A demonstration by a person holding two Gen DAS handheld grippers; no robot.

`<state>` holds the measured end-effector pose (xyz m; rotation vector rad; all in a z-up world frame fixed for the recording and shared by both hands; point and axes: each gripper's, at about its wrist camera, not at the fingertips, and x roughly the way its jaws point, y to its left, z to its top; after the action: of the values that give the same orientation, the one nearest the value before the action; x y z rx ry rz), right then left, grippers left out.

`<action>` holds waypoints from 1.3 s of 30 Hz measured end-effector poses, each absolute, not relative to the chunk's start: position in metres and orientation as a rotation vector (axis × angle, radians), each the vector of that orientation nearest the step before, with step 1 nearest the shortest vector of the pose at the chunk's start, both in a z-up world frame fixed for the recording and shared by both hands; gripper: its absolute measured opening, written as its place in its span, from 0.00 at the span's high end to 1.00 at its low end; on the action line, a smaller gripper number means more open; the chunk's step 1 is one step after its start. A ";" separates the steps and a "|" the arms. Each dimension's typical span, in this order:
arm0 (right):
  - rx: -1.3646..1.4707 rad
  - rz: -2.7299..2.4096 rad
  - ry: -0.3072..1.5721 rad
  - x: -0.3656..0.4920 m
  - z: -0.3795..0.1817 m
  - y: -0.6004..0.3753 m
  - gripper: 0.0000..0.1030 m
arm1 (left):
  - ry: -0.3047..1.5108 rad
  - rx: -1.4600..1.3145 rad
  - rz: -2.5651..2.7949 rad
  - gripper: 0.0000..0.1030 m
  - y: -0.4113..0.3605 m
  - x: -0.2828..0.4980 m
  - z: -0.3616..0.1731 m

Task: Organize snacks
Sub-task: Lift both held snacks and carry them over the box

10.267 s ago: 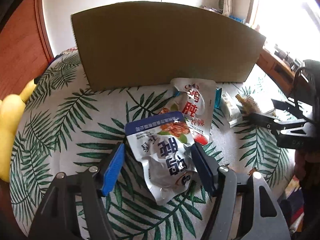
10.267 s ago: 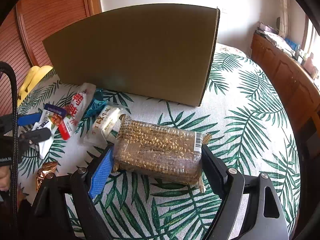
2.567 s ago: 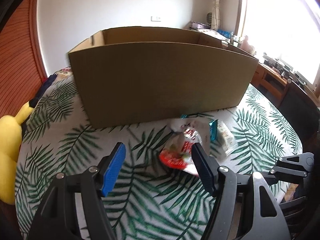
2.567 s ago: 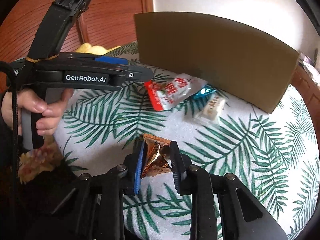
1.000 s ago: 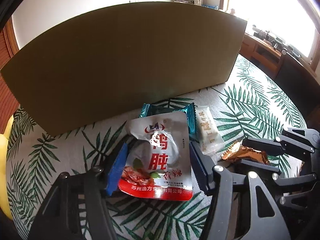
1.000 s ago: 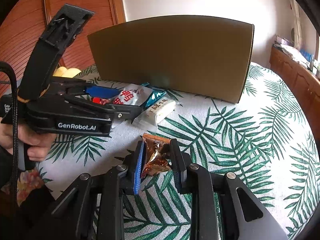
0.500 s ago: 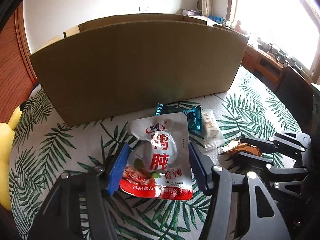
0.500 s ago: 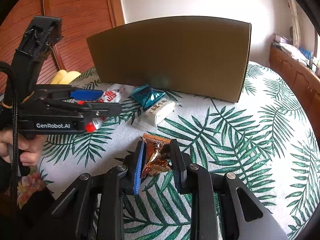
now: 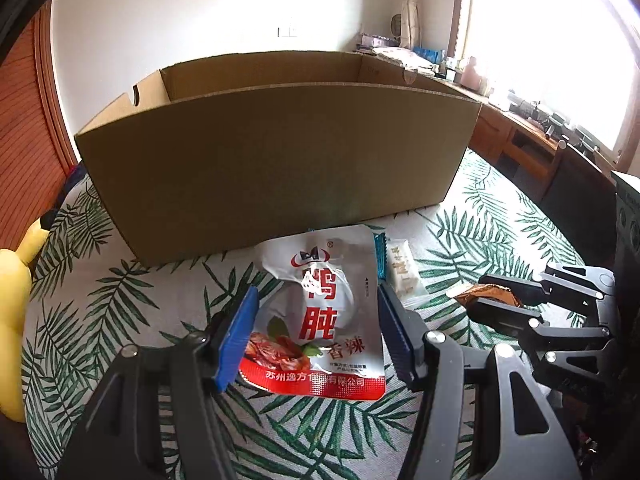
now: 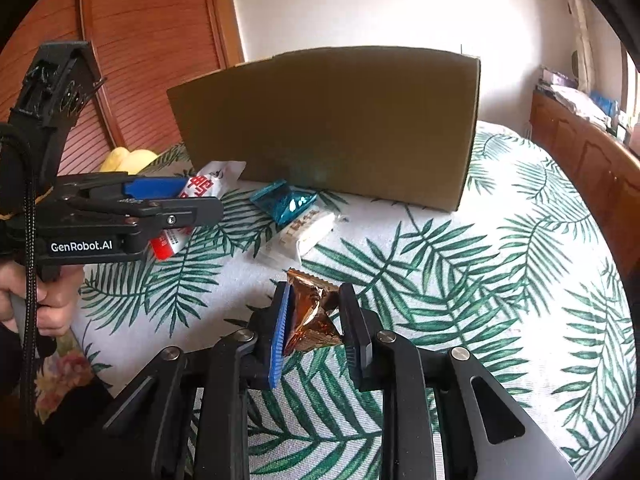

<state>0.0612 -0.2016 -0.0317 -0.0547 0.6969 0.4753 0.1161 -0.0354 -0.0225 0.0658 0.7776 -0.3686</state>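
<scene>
Brown corrugated cardboard makes up the large open box [image 9: 276, 160], which stands at the far side of the leaf-print cloth [image 10: 500, 280] covering the bench, its open top facing up so snacks can be dropped in from above. The left gripper [image 9: 316, 328] is clamped on a flat white and red foil snack pouch [image 9: 324, 312], its blue pads pressing the pouch's two long edges. That edge grip keeps the limp packet spread flat and, in the right wrist view, clear of the cloth. The right gripper [image 10: 314, 320] is closed on a small crumpled gold-foil snack packet [image 10: 310, 312], pinched narrow because the packet is small and crushes easily. Both loads sit near the front wall of the box, to my mind ready to be lifted over it.

Two snacks lie loose on the cloth just in front of the box: a shiny teal wrapped sweet [image 10: 284, 200] and, touching it on the near side, a white wrapped bar [image 10: 304, 232]. I judge these the remaining pickups. A yellow plush toy [image 9: 12, 300] sits at the far left edge.
</scene>
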 end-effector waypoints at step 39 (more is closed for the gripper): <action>-0.208 0.484 0.401 0.158 0.090 -0.181 0.78 | 0.515 0.038 -0.327 0.42 -0.011 0.218 0.073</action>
<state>0.1583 -0.1805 0.0901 -0.2077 0.4013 0.4840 0.2180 -0.0112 0.0725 0.0380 0.5151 -0.3274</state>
